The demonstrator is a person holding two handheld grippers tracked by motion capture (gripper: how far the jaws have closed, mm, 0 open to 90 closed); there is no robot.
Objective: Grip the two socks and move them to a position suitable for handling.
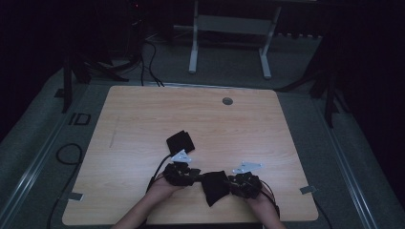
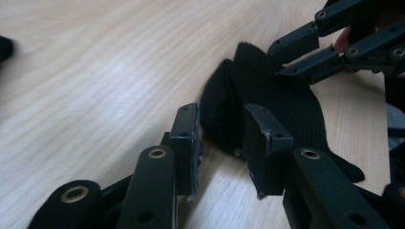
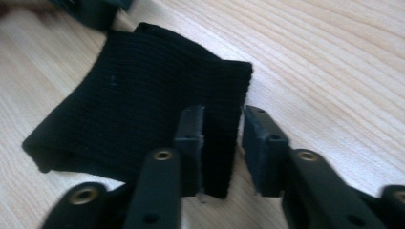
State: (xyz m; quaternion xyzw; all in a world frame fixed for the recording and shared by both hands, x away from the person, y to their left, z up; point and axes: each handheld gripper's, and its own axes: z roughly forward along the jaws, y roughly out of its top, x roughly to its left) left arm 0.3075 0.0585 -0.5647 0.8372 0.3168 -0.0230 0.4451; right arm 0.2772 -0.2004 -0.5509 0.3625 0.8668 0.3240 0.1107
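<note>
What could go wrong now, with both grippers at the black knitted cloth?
1. The left gripper has only a fold of the black knitted cloth between its jaws, so it may slip out.
2. The right gripper sits at the cloth's very edge, with a gap at one pad; pulling may lose it.

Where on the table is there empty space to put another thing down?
The far half of the table is bare wood, up to the small round cap. The left and right edges are free too. It is crowded at the near edge, where the left gripper and the right gripper meet at a black knit cloth, with another black cloth just behind.
</note>
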